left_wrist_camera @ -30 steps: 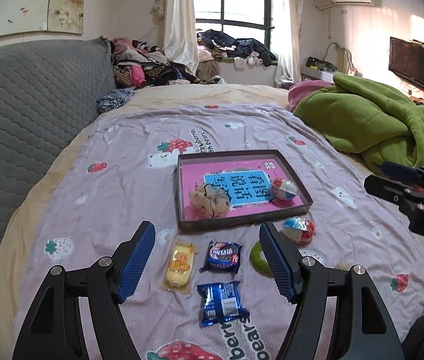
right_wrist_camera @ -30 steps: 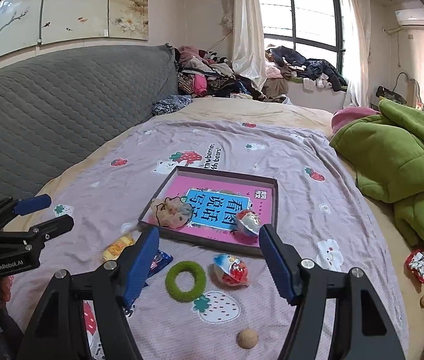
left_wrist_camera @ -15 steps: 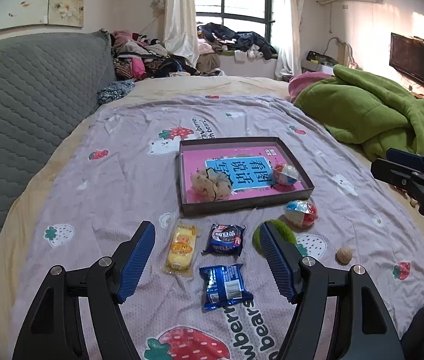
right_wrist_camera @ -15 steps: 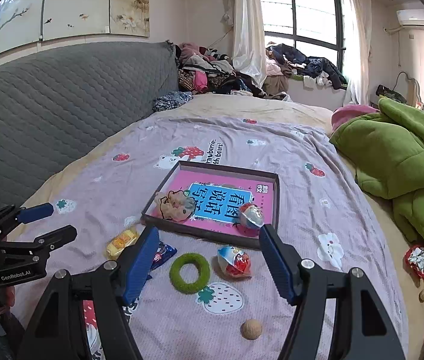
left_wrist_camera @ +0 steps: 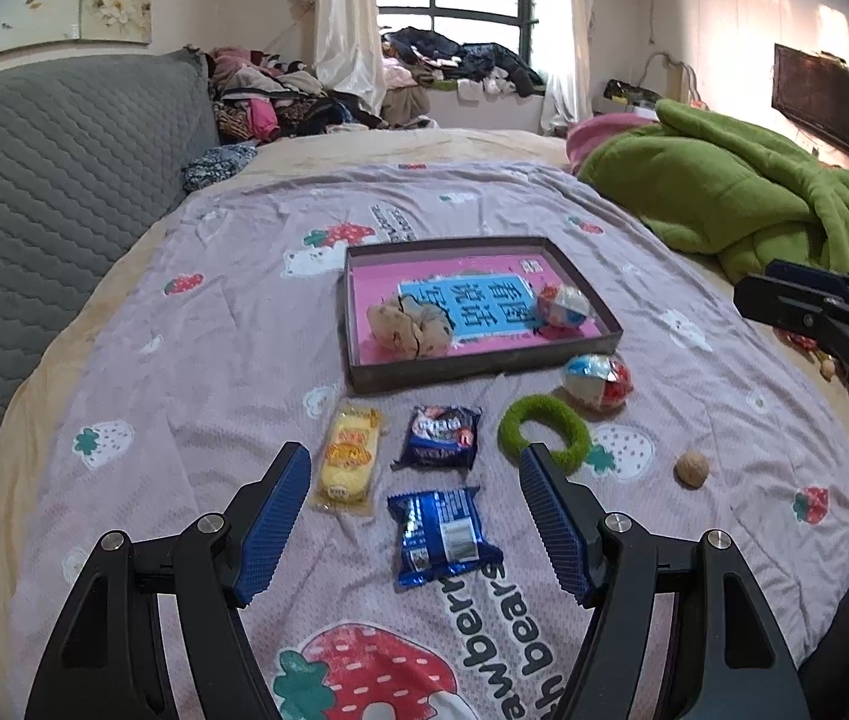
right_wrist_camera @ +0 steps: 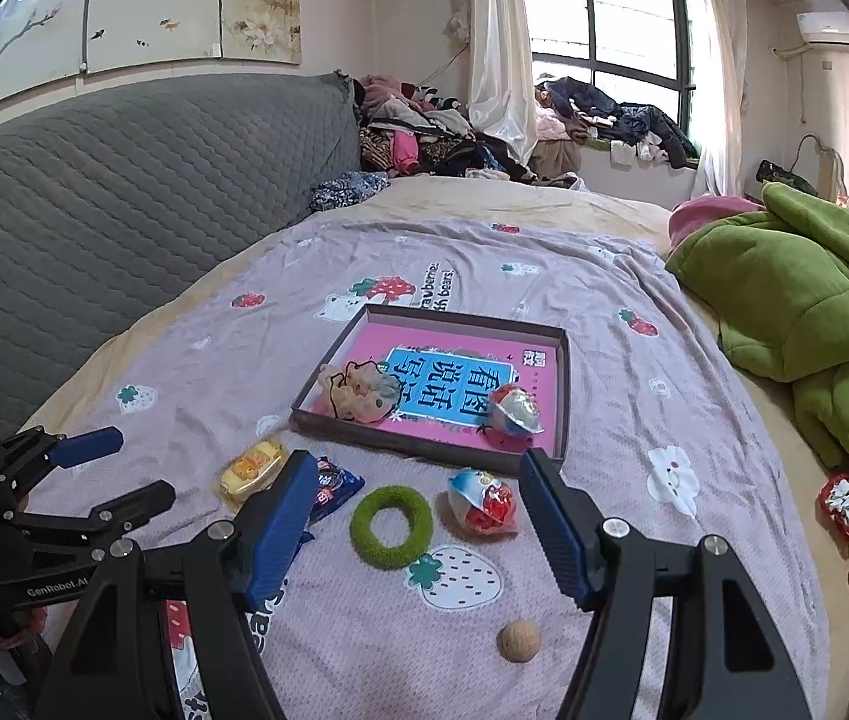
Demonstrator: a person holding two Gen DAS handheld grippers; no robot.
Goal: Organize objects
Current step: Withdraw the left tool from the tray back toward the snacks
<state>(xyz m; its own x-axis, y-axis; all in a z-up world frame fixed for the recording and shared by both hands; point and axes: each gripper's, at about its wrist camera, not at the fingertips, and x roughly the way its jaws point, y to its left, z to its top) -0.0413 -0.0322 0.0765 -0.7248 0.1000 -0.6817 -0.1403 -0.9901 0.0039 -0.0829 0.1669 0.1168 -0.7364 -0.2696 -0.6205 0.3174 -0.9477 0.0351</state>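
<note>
While both grippers hang above the near part of the bed, neither one holds anything. The left gripper (left_wrist_camera: 415, 516) has its jaws spread wide, and between its blue fingers (left_wrist_camera: 277, 513) the left wrist view shows a blue snack packet (left_wrist_camera: 443, 535) lying flat on the lilac strawberry-print bedspread (left_wrist_camera: 214, 360). Just beyond that packet sit a yellow wrapped cake (left_wrist_camera: 349, 459) and a second, darker snack packet (left_wrist_camera: 441, 437), side by side but apart. A green fuzzy ring (left_wrist_camera: 544, 429) lies to the right of them, partly behind the left gripper's right finger. Farther right rests a walnut (left_wrist_camera: 692, 469), on its own.

The right gripper (right_wrist_camera: 415, 519) also has its jaws spread, and the right wrist view looks between them at the green ring and at a foil-wrapped egg toy (right_wrist_camera: 482, 501) just beside the ring, close to the front wall of the box. That shallow dark-walled box (left_wrist_camera: 472, 369) lies flat in the middle of the bed, its floor pink with a blue label of Chinese characters. Inside it, a tan plush toy (left_wrist_camera: 409, 327) rests at the front left and another foil-wrapped egg (left_wrist_camera: 562, 306) lies toward the right wall.

A crumpled green blanket (left_wrist_camera: 724, 198) is heaped on the bed's right side, well apart from the box, and a grey quilted headboard (right_wrist_camera: 124, 180) runs along the left.
</note>
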